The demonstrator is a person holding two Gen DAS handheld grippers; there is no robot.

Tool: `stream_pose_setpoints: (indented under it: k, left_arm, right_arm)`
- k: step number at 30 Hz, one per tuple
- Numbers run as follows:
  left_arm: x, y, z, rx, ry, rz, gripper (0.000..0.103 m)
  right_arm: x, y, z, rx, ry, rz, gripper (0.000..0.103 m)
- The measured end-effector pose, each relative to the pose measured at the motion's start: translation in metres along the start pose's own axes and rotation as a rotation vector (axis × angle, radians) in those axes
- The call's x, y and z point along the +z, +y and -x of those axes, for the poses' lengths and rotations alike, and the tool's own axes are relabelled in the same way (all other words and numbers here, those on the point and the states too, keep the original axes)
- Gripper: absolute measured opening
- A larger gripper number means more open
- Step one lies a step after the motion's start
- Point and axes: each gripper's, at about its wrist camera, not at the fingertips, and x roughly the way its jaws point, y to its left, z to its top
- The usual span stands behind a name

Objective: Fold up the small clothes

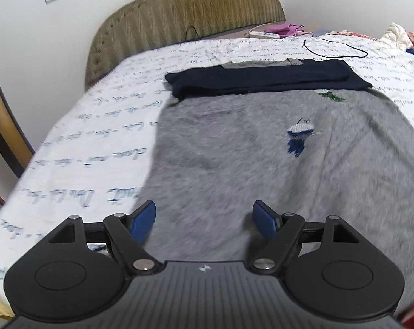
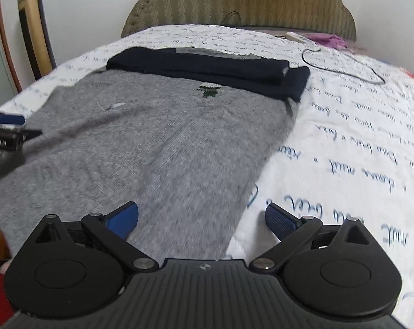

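Bed sheet (image 1: 78, 148): white with blue script print, covers the bed; padded headboard (image 1: 185, 11) at 12 o'clock in both views.

Grey sweater (image 1: 234, 159): lies flat on the sheet, filling the centre of the left wrist view. Its dark navy sleeves (image 1: 261, 78) are folded across its far end, at 12 o'clock from the body. Small blue-and-white embroidered figure (image 1: 298, 134) on the chest, at about 1 o'clock from centre.

Left gripper (image 1: 204, 220): jaws apart, nothing between the blue pads (image 1: 143, 219); it hangs over the near hem, grey knit showing through the gap.

Right gripper (image 2: 201, 219): jaws wide apart, empty. The sweater's right edge runs between the pads: left pad over grey knit, right pad over bare sheet. Green embroidered emblem (image 2: 209, 90) at 12 o'clock, just short of the navy fold.

Far right of the bed: black cable (image 2: 343, 65) loops on the sheet at 1 o'clock, with a white power strip (image 2: 297, 37) and purple cloth (image 2: 328, 39) beyond it by the headboard.
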Motion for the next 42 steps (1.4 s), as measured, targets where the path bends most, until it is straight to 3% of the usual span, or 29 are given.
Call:
stream_pose_setpoints:
  k: [3,7,11,13,15,17,20,25,27,28,29,30,31,34,42]
  left_arm:
    - [-0.007,0.017,0.011,-0.022,-0.025,0.008,0.086]
    - [-0.015,0.045,0.014,-0.074,-0.008,0.01,0.086]
    - [-0.024,0.069,-0.001,-0.126,0.065,0.048,0.086]
    - [-0.029,0.079,-0.007,-0.205,0.095,0.099,0.086]
    - [-0.032,0.085,-0.006,-0.266,0.1,0.142,0.086]
    - [-0.033,0.084,-0.003,-0.343,0.105,0.157,0.086]
    - [-0.034,0.074,0.0,-0.464,0.112,0.163,0.086]
    - [-0.033,0.047,0.001,-0.538,0.109,0.136,0.086]
    - [-0.032,0.043,0.001,-0.569,0.109,0.157,0.086]
    - [-0.031,0.043,0.0,-0.582,0.109,0.169,0.078]
    - [-0.03,0.043,0.0,-0.583,0.11,0.177,0.069]
    - [-0.029,0.042,-0.001,-0.567,0.117,0.181,0.049]
    - [-0.029,0.044,-0.001,-0.545,0.124,0.183,0.033]
    - [-0.028,0.052,-0.003,-0.544,0.133,0.222,0.016]
    - [-0.005,0.033,0.021,-0.53,0.038,0.183,0.013]
  right_arm:
    - [-0.004,-0.019,0.009,0.048,0.015,-0.127,0.101]
    - [-0.013,-0.045,0.02,0.097,0.047,-0.266,0.101]
    - [-0.021,-0.06,0.03,0.166,0.061,-0.345,0.1]
    - [-0.025,-0.061,0.034,0.192,0.068,-0.341,0.096]
    - [-0.028,-0.054,0.036,0.203,0.087,-0.303,0.085]
    - [-0.029,-0.046,0.038,0.211,0.097,-0.277,0.082]
    - [-0.03,-0.027,0.032,0.291,0.115,-0.259,0.077]
    - [-0.025,0.012,0.016,0.441,0.134,-0.216,0.077]
    - [-0.02,0.026,0.01,0.46,0.125,-0.195,0.07]
    - [-0.017,0.032,0.006,0.462,0.121,-0.182,0.066]
    - [-0.015,0.039,0.003,0.451,0.118,-0.158,0.052]
    - [-0.012,0.041,-0.002,0.424,0.114,-0.142,0.025]
    - [-0.011,0.041,-0.003,0.393,0.115,-0.144,0.016]
    - [-0.011,0.028,-0.004,0.424,0.117,-0.181,0.016]
    - [0.007,0.018,0.024,0.389,0.015,-0.146,0.014]
